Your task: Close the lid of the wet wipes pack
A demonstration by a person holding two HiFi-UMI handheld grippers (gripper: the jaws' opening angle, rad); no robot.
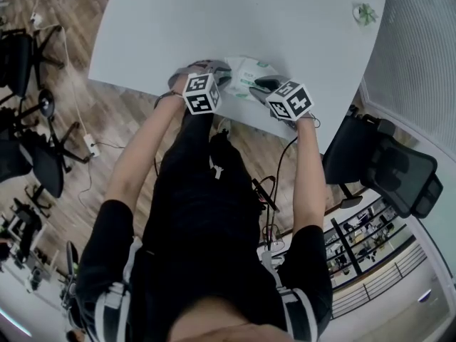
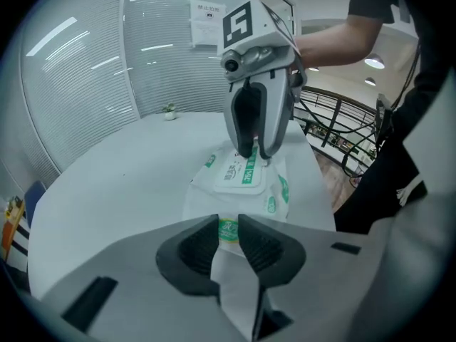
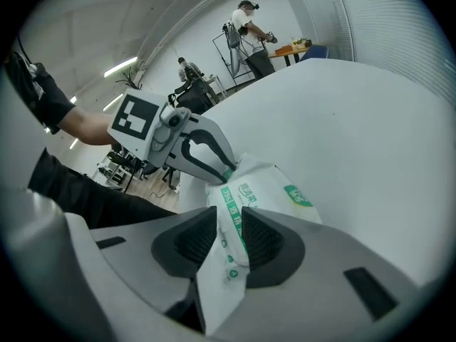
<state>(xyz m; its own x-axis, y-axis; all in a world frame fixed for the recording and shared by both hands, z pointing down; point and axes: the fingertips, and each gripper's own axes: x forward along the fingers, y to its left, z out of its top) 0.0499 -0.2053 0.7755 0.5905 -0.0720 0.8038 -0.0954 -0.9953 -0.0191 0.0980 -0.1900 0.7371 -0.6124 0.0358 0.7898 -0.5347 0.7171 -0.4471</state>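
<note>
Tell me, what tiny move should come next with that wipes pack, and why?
Probably free the right gripper and press its tips on the lid. Both grippers pinch opposite ends of the wet wipes pack, the left gripper steadying its end. The lid lies flat, but whether it has snapped shut cannot be seen.

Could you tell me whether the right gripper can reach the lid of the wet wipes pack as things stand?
Probably not: the right gripper is clamped on one end of the wet wipes pack, the left gripper on the other, the lid between them.
</note>
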